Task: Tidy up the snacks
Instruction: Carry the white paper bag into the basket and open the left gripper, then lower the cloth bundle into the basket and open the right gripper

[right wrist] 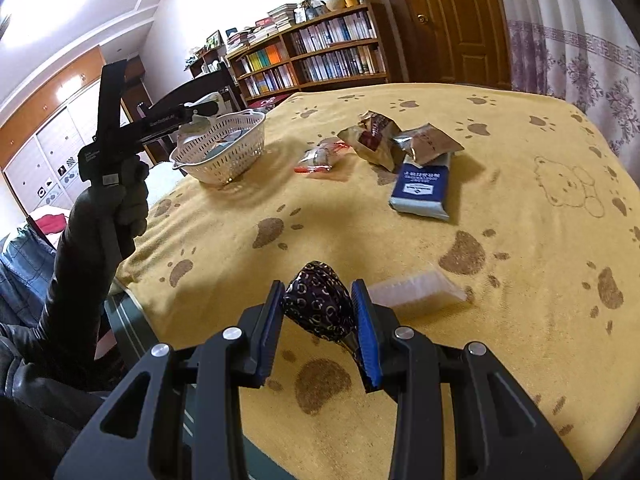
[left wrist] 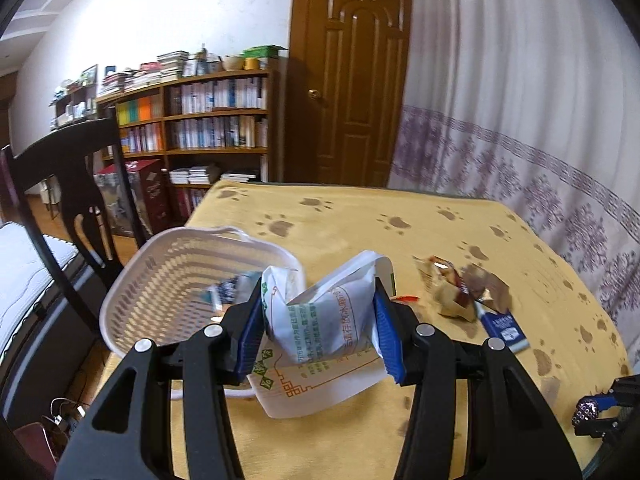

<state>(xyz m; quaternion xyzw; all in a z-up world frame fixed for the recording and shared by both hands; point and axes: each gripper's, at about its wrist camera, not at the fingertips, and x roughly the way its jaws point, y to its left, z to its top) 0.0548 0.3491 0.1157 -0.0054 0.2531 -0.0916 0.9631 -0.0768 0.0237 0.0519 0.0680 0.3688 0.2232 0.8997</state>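
On the paw-print counter (right wrist: 500,300) four loose packets are counted: one blue (right wrist: 422,190), two brown (right wrist: 376,138), one red-edged (right wrist: 320,158). One white basket (right wrist: 222,148) sits near its far left corner. One white packet (left wrist: 320,316) is clamped by the left gripper (left wrist: 318,326), one dark patterned packet (right wrist: 318,300) by the right gripper (right wrist: 316,328).

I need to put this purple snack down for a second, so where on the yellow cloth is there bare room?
Bare cloth lies between the white basket and the right gripper, and right of the blue packet around the bear drawing. It is crowded around the foil packets and the red-edged wrapper; a clear wrapper lies just right of the gripper.
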